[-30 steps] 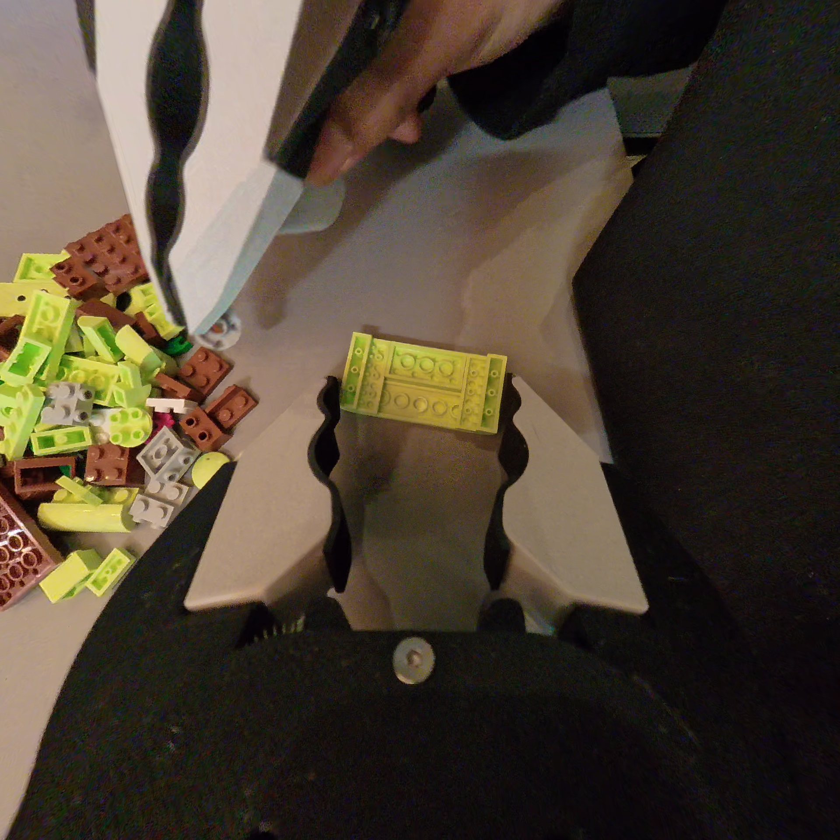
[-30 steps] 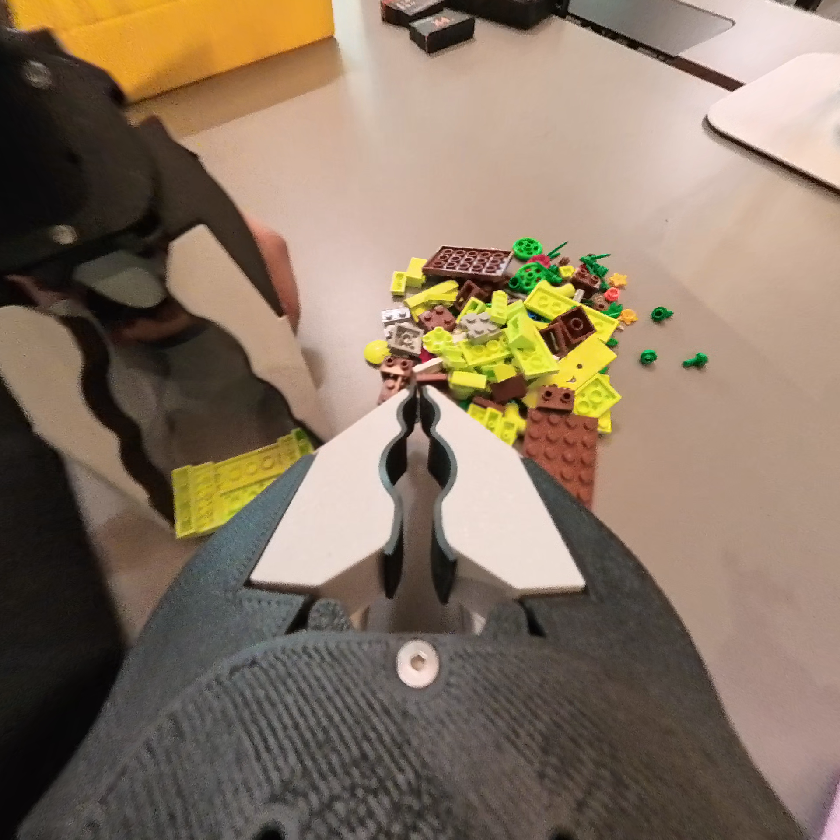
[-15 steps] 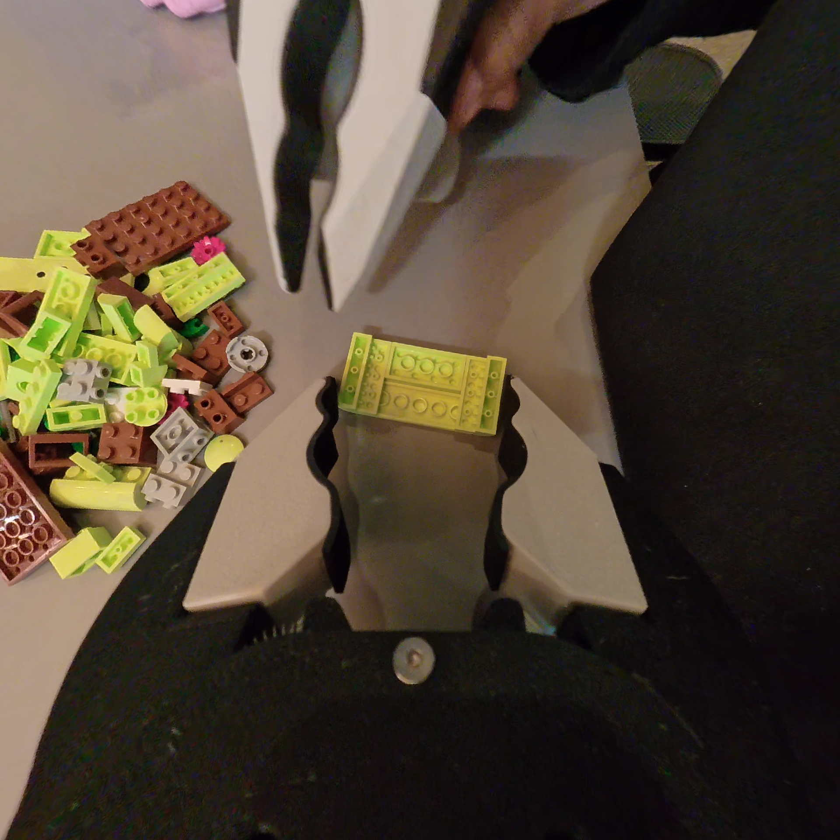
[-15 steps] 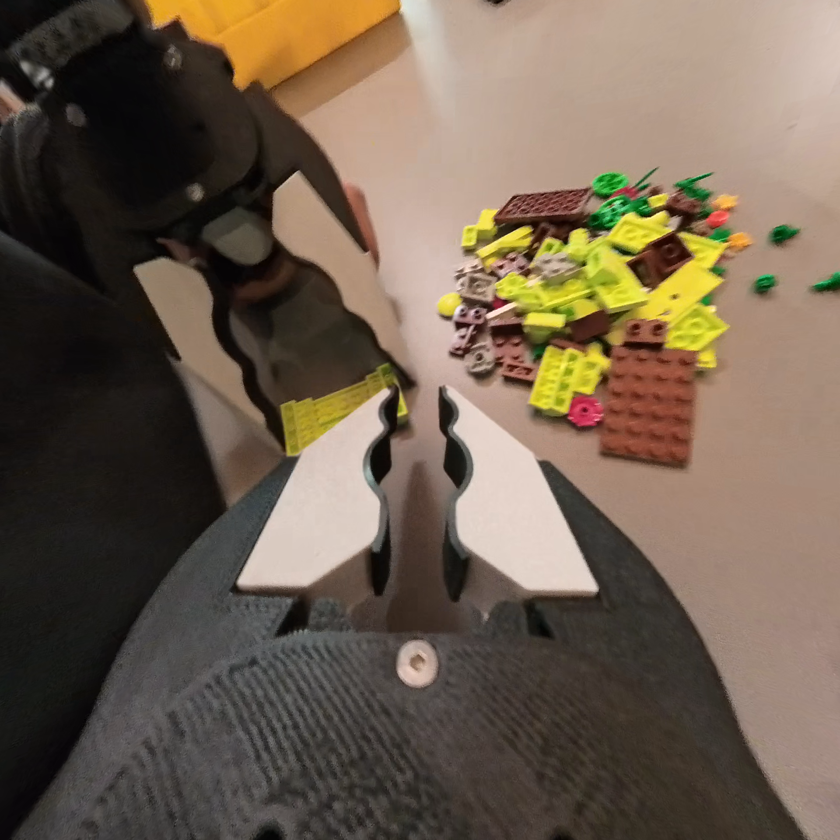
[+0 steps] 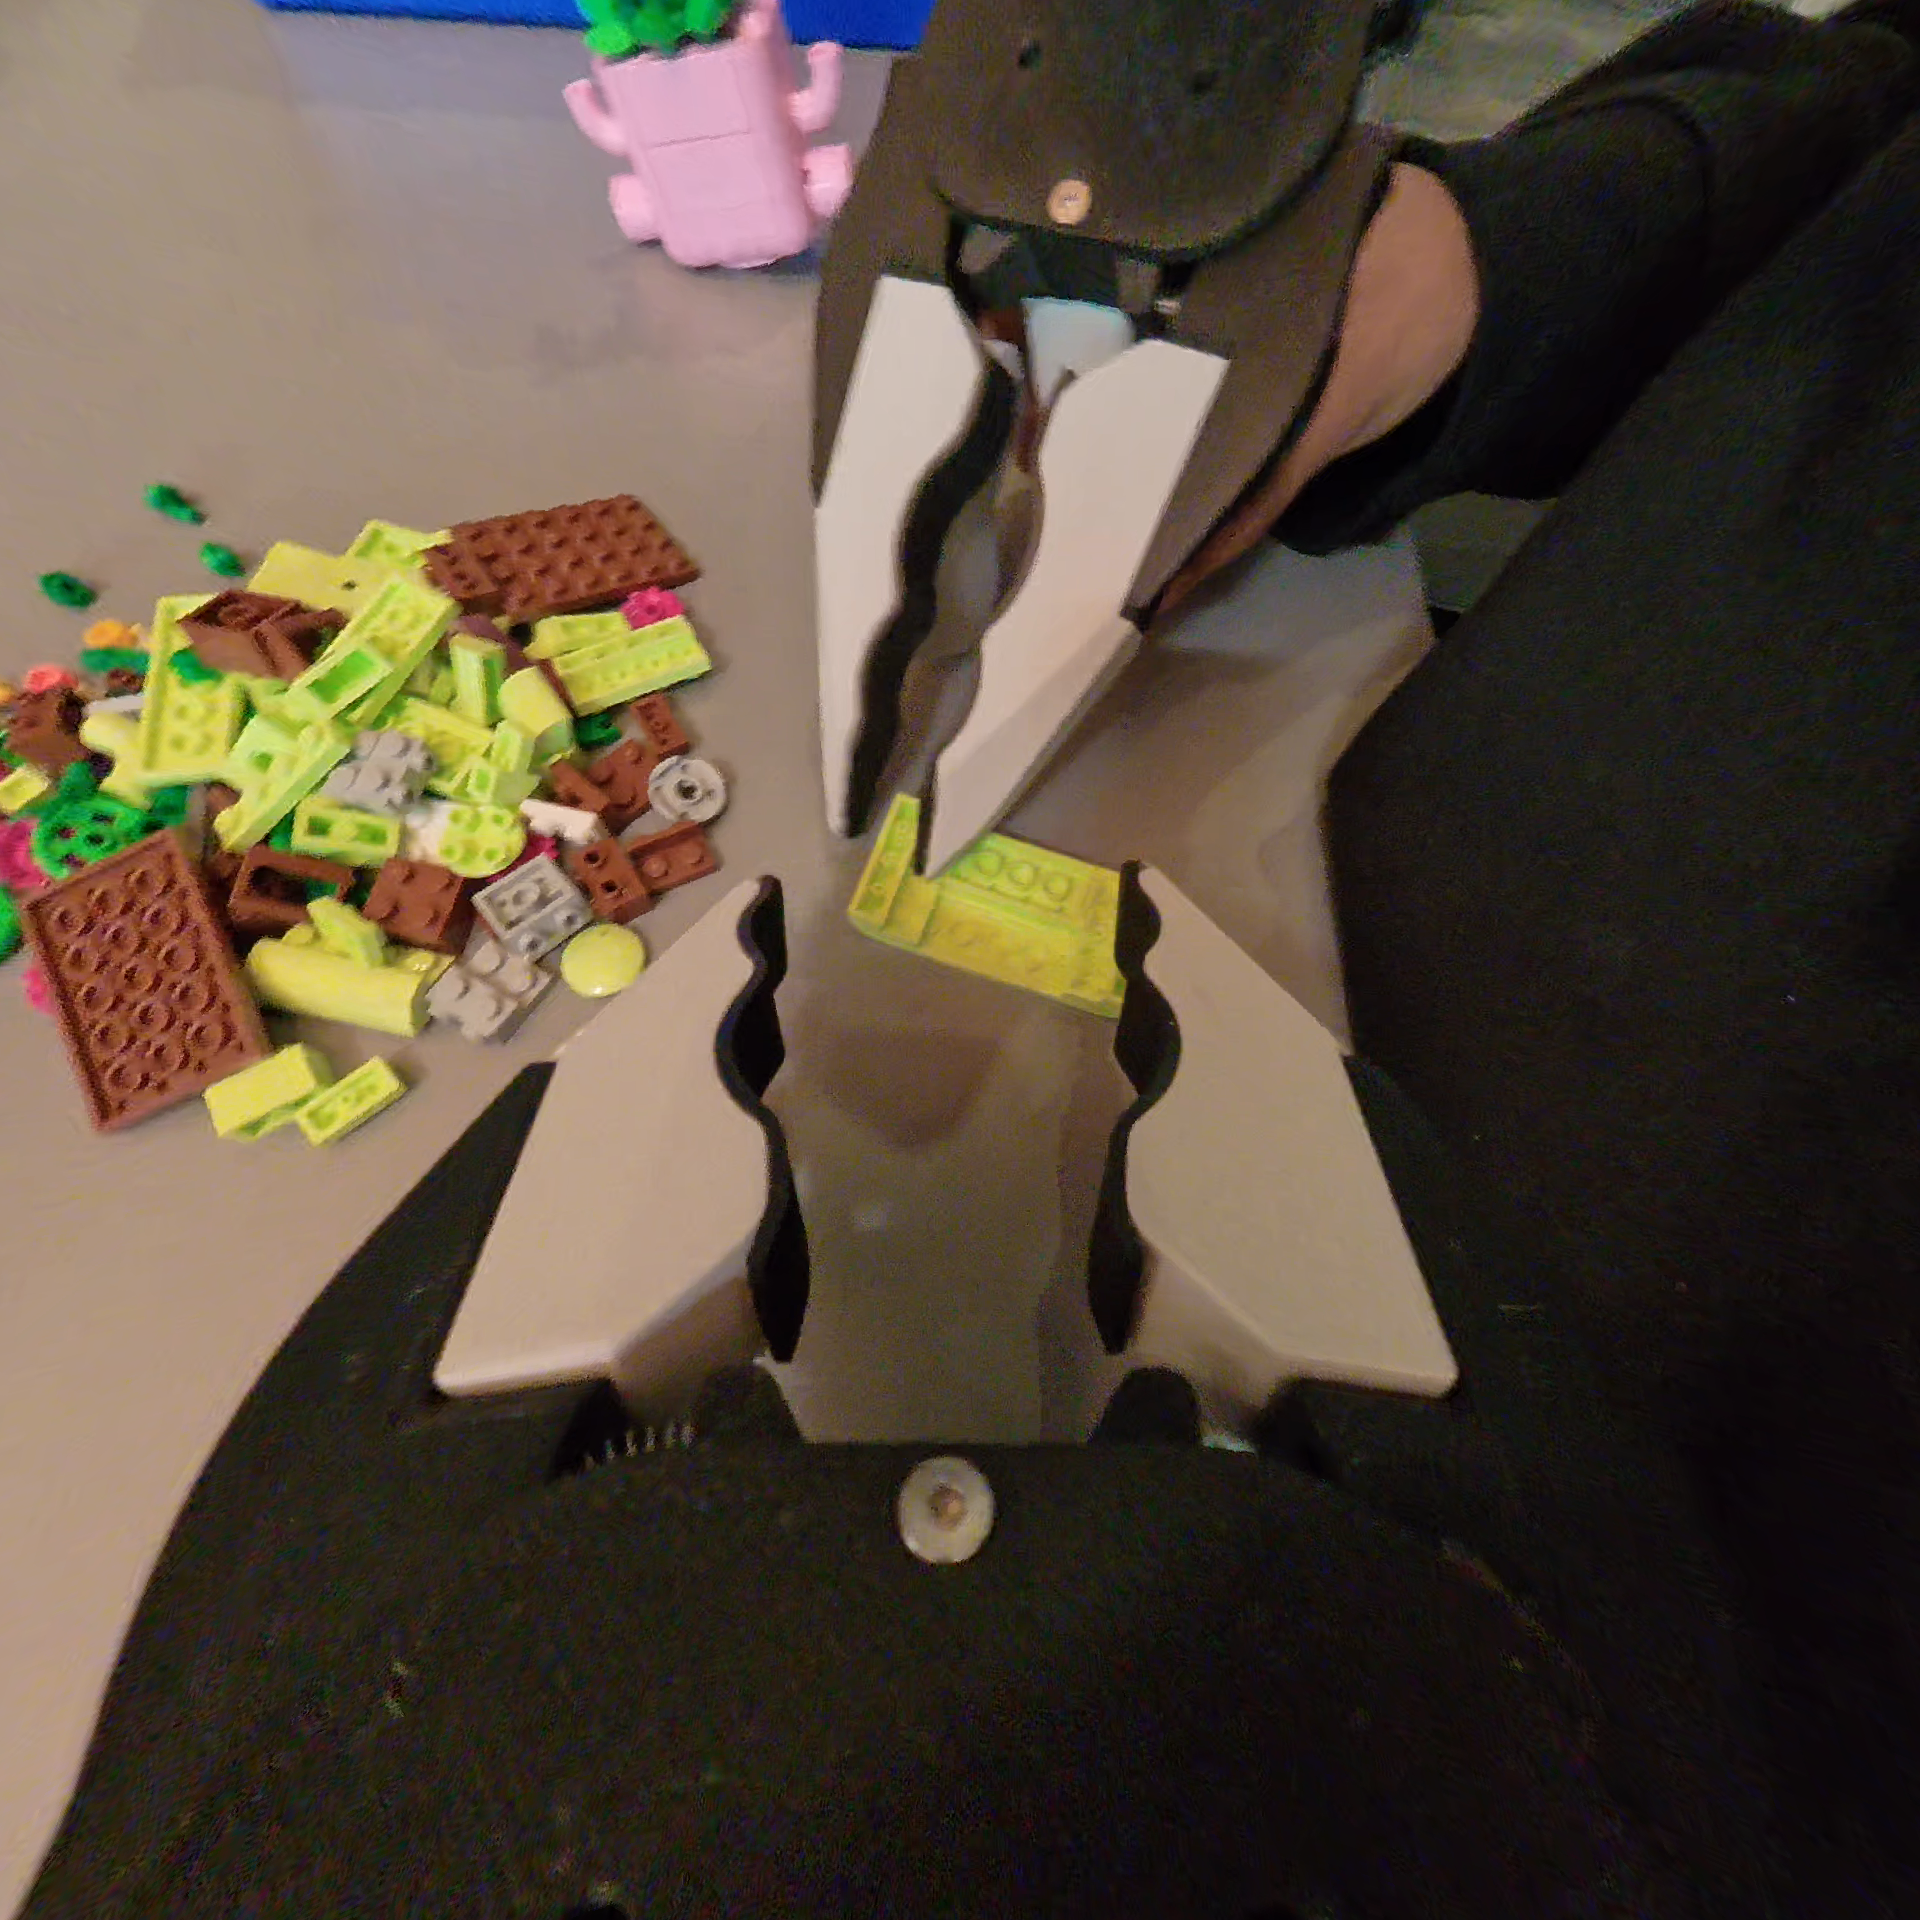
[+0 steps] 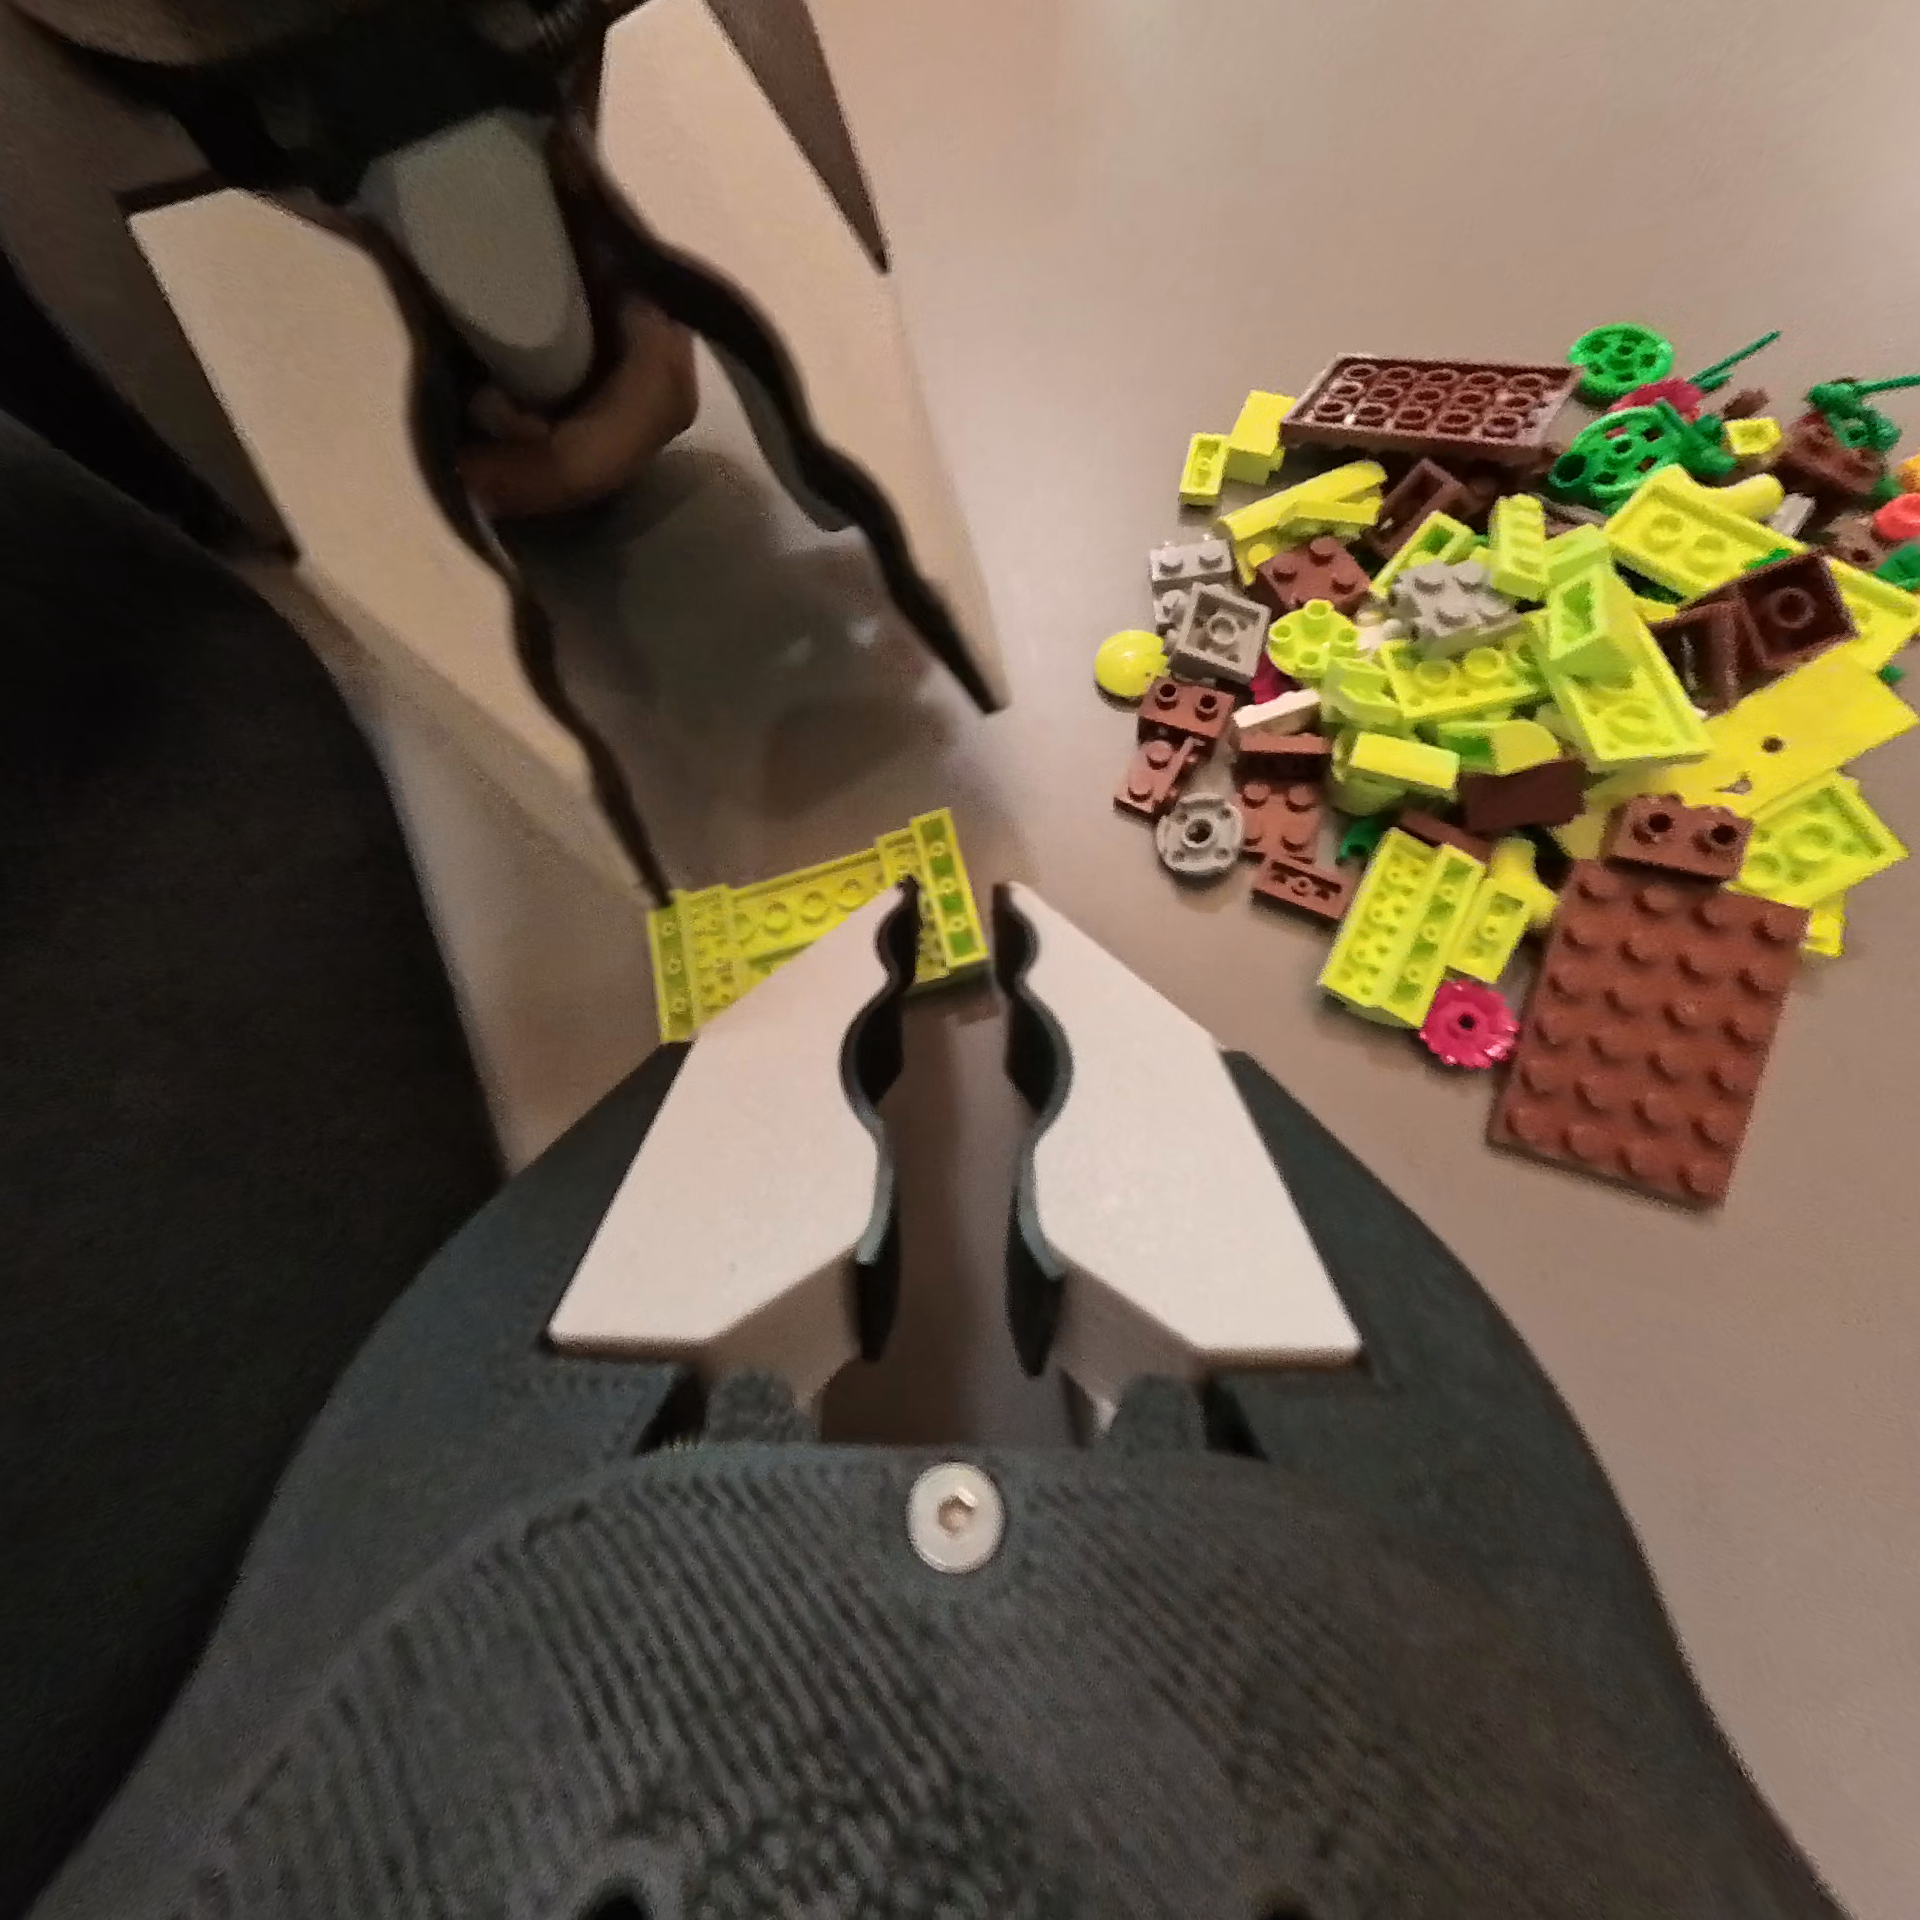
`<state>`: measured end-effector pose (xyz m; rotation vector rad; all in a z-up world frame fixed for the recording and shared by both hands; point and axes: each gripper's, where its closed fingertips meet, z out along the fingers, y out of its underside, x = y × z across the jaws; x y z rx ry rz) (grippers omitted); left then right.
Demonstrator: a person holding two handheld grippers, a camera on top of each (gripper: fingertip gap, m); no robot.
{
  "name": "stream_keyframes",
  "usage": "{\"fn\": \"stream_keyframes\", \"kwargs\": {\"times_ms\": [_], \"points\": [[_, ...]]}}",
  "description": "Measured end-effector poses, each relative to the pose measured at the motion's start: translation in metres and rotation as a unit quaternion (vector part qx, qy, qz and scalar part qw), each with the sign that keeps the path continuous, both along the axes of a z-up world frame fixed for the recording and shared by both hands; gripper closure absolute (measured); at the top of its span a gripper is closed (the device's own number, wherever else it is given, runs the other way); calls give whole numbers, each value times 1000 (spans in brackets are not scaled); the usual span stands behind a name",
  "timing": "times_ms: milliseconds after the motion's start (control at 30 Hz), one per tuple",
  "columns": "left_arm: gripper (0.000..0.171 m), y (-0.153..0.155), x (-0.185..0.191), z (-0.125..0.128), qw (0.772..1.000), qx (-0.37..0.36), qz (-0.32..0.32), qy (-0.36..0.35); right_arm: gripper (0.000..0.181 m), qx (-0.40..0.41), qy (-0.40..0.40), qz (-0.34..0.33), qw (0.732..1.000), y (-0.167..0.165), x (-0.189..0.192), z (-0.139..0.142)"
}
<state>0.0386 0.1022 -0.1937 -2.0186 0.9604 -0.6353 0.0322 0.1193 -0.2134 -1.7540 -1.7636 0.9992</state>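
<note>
the left claw [image 5: 945, 925] is spread wide and grips nothing; its two tips stand on either side of a lime green plate [image 5: 997, 935] that lies flat on the grey tabletop [image 5: 312, 312], apart from the rest, so the plate sits framed at the mouth of the opening, with the tip nearer the person's dark clothing seeming to touch the plate's end, though contact is hard to confirm. the right claw [image 6: 956, 914] comes in from the opposite side, its fingers parted only a little and empty, and its tips reach the plate's other end [image 6: 821, 925], where the stud rows of the raised end strip show in the narrow gap. in the left wrist view one right fingertip [image 5: 940, 852] appears to rest on or just above that end. the plate is thus bracketed from both ends, which seems to be why it lies clear of the heap. the pile of loose bricks [image 5: 343, 790], lime, brown, grey and green, lies near but not touching. a large brown studded plate [image 6: 1652, 1039] lies at the pile's edge, and a pink brick figure [image 5: 717, 156] with green on top stands well beyond.
</note>
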Motion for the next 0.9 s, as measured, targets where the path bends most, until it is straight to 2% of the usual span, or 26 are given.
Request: {"fn": "stream_keyframes", "kwargs": {"times_ms": [100,133,200,267,333,367,467,533,633,733,900], "points": [[108,10,-10,5,999,-9,44,-26,175,15,13,9,1000,-2,-3,4],[106,13,-13,6,997,-20,56,-43,175,36,42,5,998,1,-5,12],[101,17,-18,12,992,-48,69,-96,176,95,151,4,984,2,-9,47],[103,19,-17,29,978,-62,67,-190,176,165,261,14,951,0,-6,80],[124,17,-15,47,959,-66,52,-272,176,222,323,16,920,-1,-3,95],[132,14,-12,50,955,-65,40,-286,176,235,340,14,910,-2,-2,97],[148,9,-6,58,958,-26,21,-286,176,247,372,19,895,-7,-3,103],[157,7,-4,63,962,18,22,-270,176,247,378,18,892,-6,-2,106],[170,5,0,66,964,46,23,-261,176,227,385,16,894,-4,-2,107],[171,13,-9,66,967,84,58,-232,179,220,384,11,897,-2,-2,106],[171,16,-11,59,977,159,70,-121,172,262,371,14,891,-4,-6,100]]}}
